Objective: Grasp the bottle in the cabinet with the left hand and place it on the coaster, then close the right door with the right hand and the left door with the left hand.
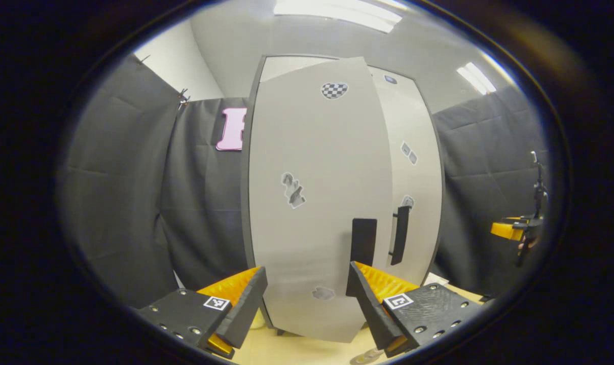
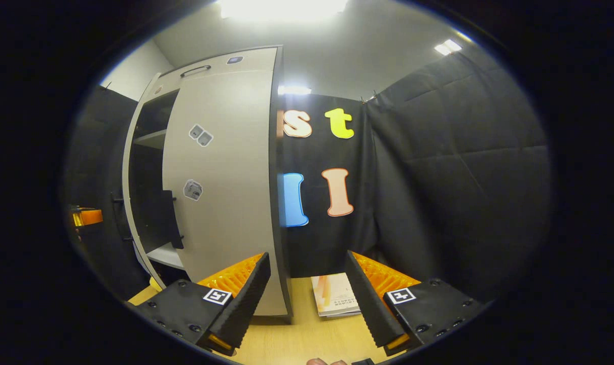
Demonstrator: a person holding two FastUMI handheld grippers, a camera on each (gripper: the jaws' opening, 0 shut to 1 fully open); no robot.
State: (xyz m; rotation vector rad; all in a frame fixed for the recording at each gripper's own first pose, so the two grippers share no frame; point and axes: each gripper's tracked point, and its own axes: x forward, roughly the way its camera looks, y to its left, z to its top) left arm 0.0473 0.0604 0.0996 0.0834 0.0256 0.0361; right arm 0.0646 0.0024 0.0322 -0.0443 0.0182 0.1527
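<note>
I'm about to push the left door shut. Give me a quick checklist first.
1. Right door shut: ok.
2. Left door shut: not ok, it stands ajar.
3. Left claw open, empty and facing the left door: ok.
4. Right claw open and off to the side of the doors: ok.
5. Bottle on coaster: cannot tell.

cabinet doors [image 1: 317, 203]: pale grey
door handles [image 1: 363, 242]: black
sticker [image 1: 334, 90]: black-and-white checks
table [image 2: 307, 339]: light wood
</note>
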